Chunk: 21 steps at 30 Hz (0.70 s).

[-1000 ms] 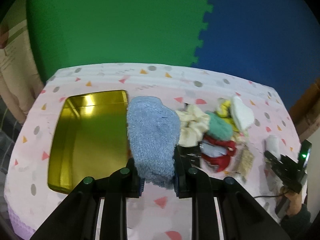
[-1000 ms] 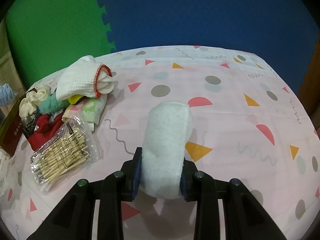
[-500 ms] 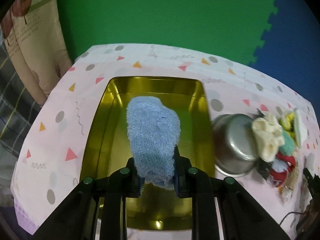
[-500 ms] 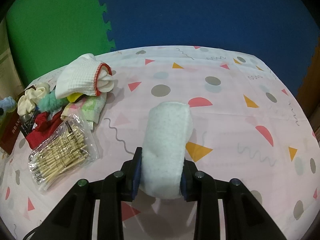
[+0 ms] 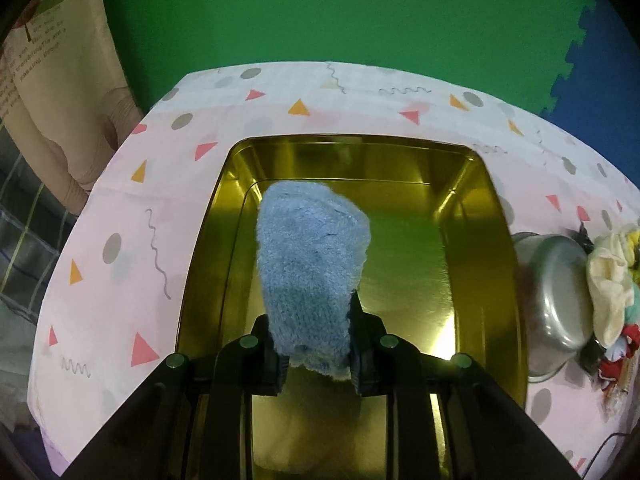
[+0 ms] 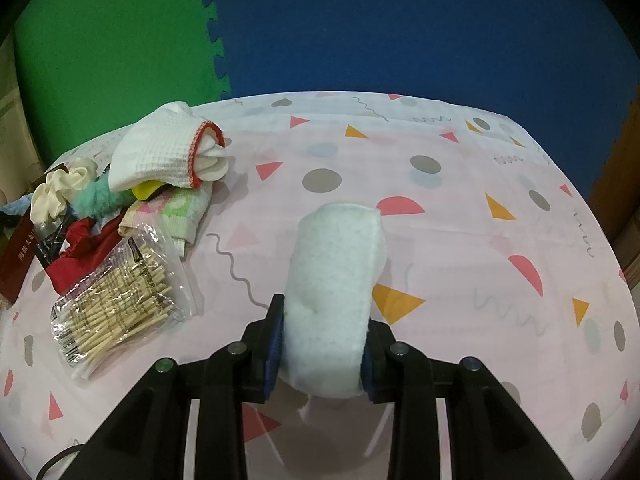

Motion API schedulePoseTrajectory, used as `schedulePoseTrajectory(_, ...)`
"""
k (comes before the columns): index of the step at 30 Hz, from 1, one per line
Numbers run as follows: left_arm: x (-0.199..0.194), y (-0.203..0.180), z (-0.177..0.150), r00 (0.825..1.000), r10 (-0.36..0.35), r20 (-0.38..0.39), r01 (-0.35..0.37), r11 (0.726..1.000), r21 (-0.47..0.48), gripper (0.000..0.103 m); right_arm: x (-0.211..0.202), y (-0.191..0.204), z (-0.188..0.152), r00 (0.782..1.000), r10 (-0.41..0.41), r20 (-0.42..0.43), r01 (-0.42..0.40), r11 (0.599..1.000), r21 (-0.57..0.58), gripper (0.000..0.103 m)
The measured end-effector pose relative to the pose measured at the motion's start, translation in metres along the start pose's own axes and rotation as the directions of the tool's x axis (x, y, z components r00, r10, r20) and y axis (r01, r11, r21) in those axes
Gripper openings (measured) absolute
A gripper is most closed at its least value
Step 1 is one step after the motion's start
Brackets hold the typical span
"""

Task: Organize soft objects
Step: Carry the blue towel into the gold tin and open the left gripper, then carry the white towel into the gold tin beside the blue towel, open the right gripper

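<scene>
Left wrist view, bottom centre: left gripper [image 5: 316,354], jaws easing apart around a fluffy blue cloth [image 5: 312,268], pads touching its lower sides, cloth standing up the middle of the frame over the open gold tin tray [image 5: 472,208]. Tray filling the centre, otherwise bare inside, resting on the pink patterned tablecloth [image 5: 132,248]. At the right edge just beside the tray, a steel bowl [image 5: 560,300], and past it a cream scrunchie [image 5: 610,292] on top of a mixed heap. Beyond the table, green foam mat [image 5: 320,8] across the top. Right wrist view, bottom centre: right gripper [image 6: 322,356] clamped narrowly on a white sponge pad [image 6: 334,280], pad squeezed between the blue pads and rising toward mid-frame above the tablecloth. Lower left, a clear bag of wooden sticks [image 6: 116,308] lying flat. Above that, red fabric [image 6: 80,252] and a green-and-pink towel [image 6: 176,212] touching the bag. Farther up left, a teal fluffy piece [image 6: 100,198] and a white waffle cloth with red trim [image 6: 164,156] capping the heap. At the top, blue foam mat [image 6: 420,20] joined to the green one.
</scene>
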State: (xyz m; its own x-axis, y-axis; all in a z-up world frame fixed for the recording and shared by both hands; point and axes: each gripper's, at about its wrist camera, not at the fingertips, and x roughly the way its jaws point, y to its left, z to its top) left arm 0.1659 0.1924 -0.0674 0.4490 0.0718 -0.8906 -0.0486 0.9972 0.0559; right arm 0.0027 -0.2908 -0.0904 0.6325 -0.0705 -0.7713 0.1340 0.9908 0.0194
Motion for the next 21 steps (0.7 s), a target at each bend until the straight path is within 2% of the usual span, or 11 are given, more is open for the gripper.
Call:
schedulePoseTrajectory(5, 0.001, 0.005, -0.001, 1.0, -0.007, -0.003, 0.007, 1.0, -0.009, 0.03, -0.001, 0.002, 0.0, 1.0, -0.008, -0.001, 0.008, 1.0, -0.01, 0.033)
schedulePoseTrajectory(7, -0.001, 0.007, -0.001, 1.0, 0.003, 0.003, -0.003, 1.0, -0.017, 0.039, -0.001, 0.002, 0.0, 1.0, -0.014, -0.001, 0.014, 1.0, -0.014, 0.033)
schedulePoseTrajectory(13, -0.016, 0.005, -0.007, 0.999, 0.01, 0.038, -0.01, 1.0, -0.023, 0.055, 0.0, 0.003, 0.0, 1.0, -0.024, -0.003, 0.023, 0.999, -0.025, 0.033)
schedulePoseTrajectory(21, -0.057, -0.004, -0.031, 0.986, 0.102, 0.135, -0.099, 0.995, -0.027, 0.067, 0.0, 0.003, 0.0, 1.0, -0.024, -0.003, 0.024, 0.999, -0.026, 0.033)
